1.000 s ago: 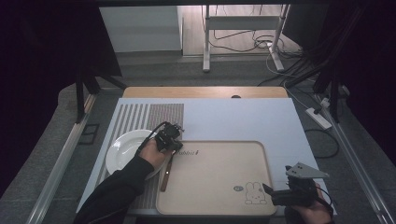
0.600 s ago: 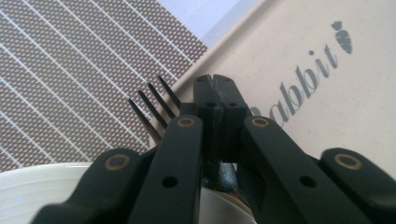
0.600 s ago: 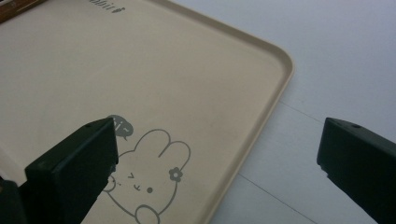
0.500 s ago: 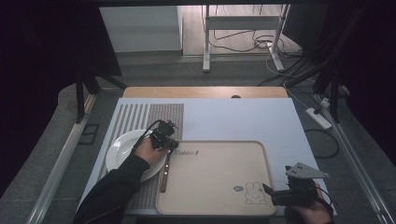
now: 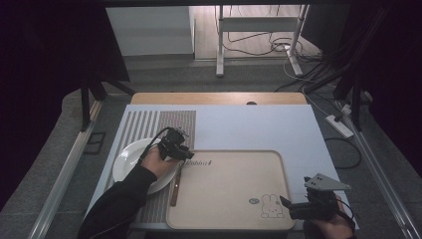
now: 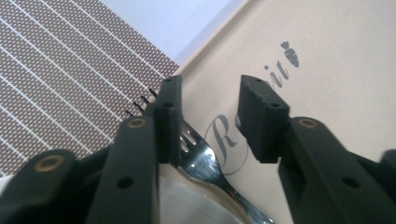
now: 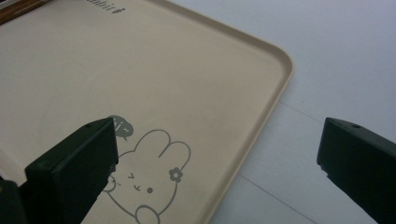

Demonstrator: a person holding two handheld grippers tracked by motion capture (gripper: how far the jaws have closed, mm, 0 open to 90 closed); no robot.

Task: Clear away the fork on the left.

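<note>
A fork lies along the left rim of the beige tray [image 5: 229, 194], its wooden handle [image 5: 175, 186] pointing toward the near edge. My left gripper [image 5: 180, 151] hovers low over the fork's head. In the left gripper view the steel fork [image 6: 205, 163] sits between the jaws, close against the left one, with a wide gap to the right one. The left gripper [image 6: 212, 116] has just been opening and its pads do not press the fork. My right gripper [image 5: 293, 206] rests open at the tray's near right corner, over the rabbit drawing [image 7: 149, 182]; nothing is between its jaws [image 7: 219, 140].
A white plate [image 5: 130, 160] sits on a brown striped placemat [image 5: 149, 124] left of the tray. The tray and mat lie on a pale blue sheet [image 5: 249, 124] over the table. Cables and a stand are on the floor beyond the far edge.
The left gripper has shifted slightly left over the fork's head. The fork's handle lies where it was. The right gripper has stayed put.
</note>
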